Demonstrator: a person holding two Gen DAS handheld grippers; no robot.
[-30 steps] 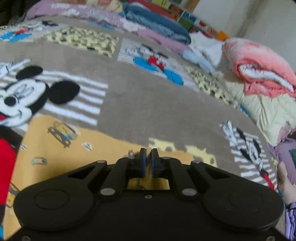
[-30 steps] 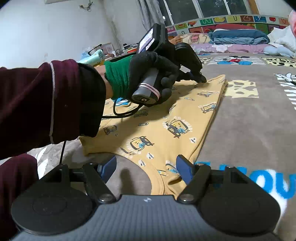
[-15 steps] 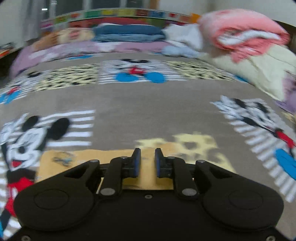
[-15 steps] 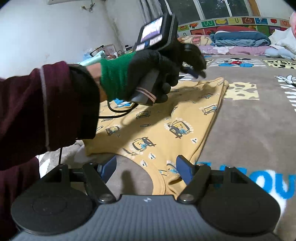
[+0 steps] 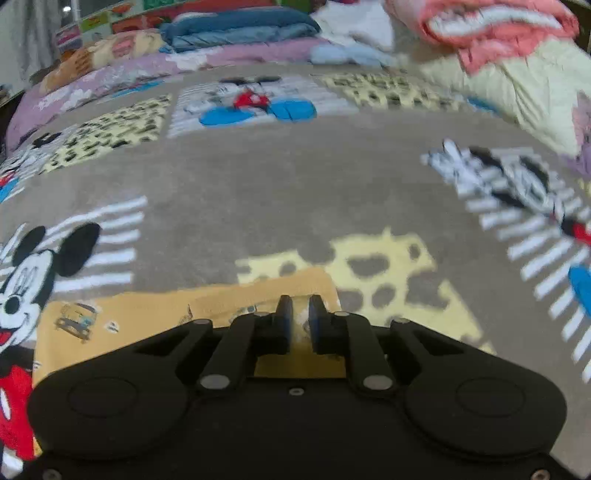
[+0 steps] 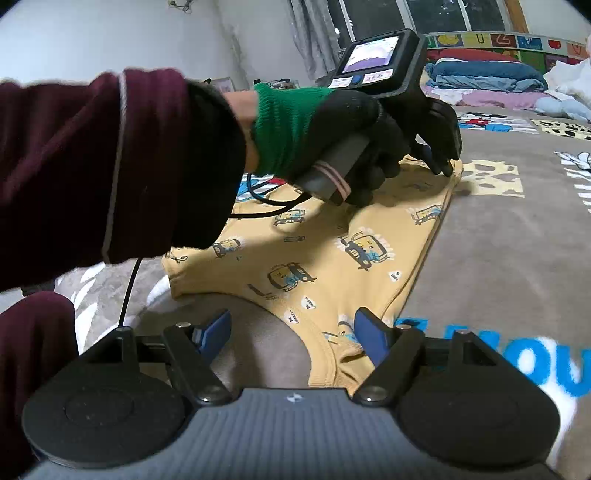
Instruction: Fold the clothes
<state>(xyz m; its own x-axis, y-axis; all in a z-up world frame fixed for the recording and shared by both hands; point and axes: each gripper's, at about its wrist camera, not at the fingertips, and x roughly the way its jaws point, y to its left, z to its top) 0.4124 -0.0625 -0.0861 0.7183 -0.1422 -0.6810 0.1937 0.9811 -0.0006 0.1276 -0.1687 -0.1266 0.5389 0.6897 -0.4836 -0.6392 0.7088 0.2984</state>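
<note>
Left hand-held gripper (image 5: 297, 314) sits low over the far corner of the yellow garment (image 6: 325, 254), its fingers nearly together with a narrow gap — whether cloth is caught between them, I cannot tell. Right hand-held gripper (image 6: 293, 334) has its blue pads (image 6: 214, 328) wide apart, straddling the garment's near edge, one pad just over the hem. That garment, printed with little cars, lies flat on the grey cartoon-mouse blanket (image 5: 258, 192) covering the bed — folded bedding (image 5: 236, 29) is stacked along the far side.
</note>
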